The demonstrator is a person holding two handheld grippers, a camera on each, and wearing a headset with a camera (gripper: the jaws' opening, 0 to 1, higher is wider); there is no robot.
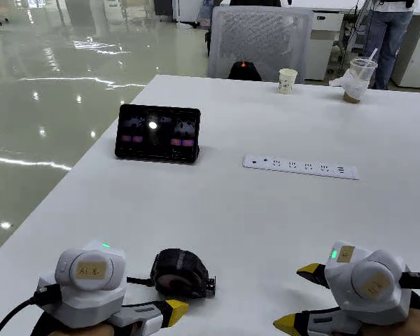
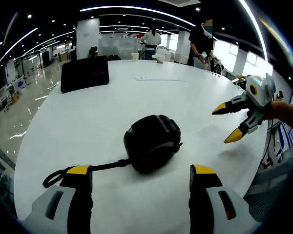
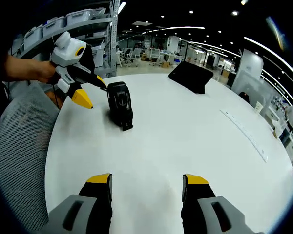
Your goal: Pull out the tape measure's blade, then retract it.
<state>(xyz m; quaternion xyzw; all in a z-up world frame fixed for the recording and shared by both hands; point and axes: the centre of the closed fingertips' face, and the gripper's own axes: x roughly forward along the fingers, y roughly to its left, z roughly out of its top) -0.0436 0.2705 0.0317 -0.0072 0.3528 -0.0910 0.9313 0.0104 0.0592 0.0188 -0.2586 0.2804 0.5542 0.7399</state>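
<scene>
A black tape measure (image 1: 179,272) lies on the white table (image 1: 266,217) near the front edge, its blade wound in and a black wrist strap (image 2: 83,168) trailing from it. My left gripper (image 2: 140,170) stands open just behind the tape measure (image 2: 151,141), which lies a little beyond its yellow fingertips (image 1: 175,306). My right gripper (image 1: 298,297) is open too, well to the right of the case with nothing between its jaws. In the right gripper view the tape measure (image 3: 121,105) sits far ahead, with the left gripper (image 3: 93,91) beside it.
A dark tablet (image 1: 157,133) stands at mid-left and a white power strip (image 1: 299,166) lies at mid-right. A paper cup (image 1: 288,80) and a plastic cup with a straw (image 1: 357,78) stand at the far edge by a mesh chair (image 1: 259,42). A person (image 1: 388,35) stands behind.
</scene>
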